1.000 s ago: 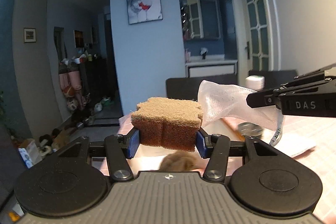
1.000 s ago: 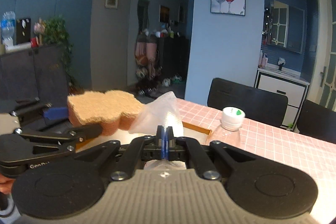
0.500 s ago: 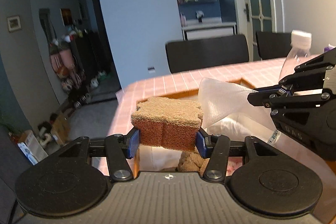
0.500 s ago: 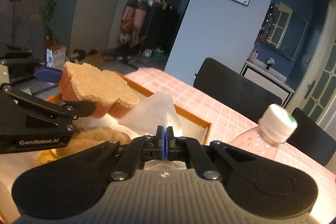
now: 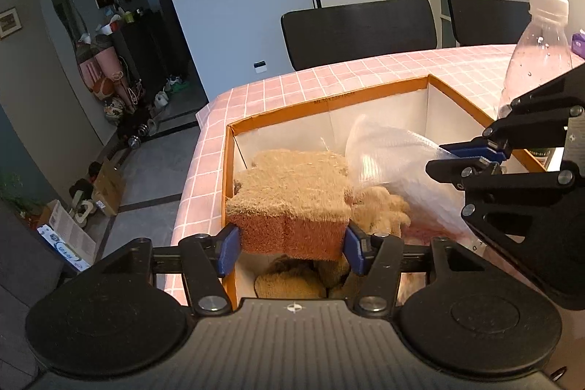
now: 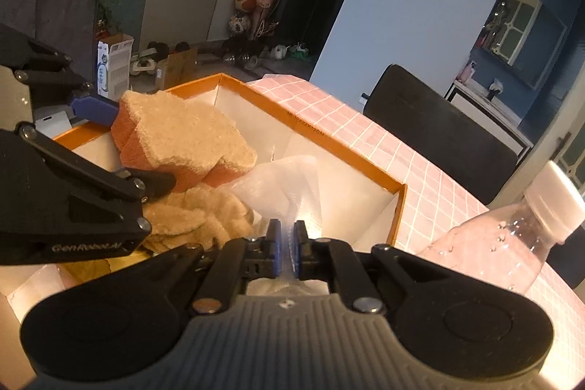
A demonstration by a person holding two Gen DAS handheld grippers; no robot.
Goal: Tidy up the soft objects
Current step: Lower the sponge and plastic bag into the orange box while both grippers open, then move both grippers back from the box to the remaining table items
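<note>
Left gripper (image 5: 290,249) clamped on sponge (image 5: 292,200), blue pads (image 5: 228,249) pressing both sides, sponge held above left end of box (image 5: 329,106). Right gripper (image 6: 287,253) pinched tight on thin white bag (image 6: 289,181), bag hanging over box interior. Beige plush (image 6: 197,218) lay inside box, below sponge and beside bag. Box stood on pink checked table (image 5: 263,90). Clear bottle (image 6: 504,236) upright just outside box, right side.

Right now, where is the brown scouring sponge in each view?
Left wrist: brown scouring sponge at centre, clamped in the left hand-held gripper.
Right wrist: sponge at left of centre, above the box.
Shared landmark: orange-rimmed cardboard box.
</note>
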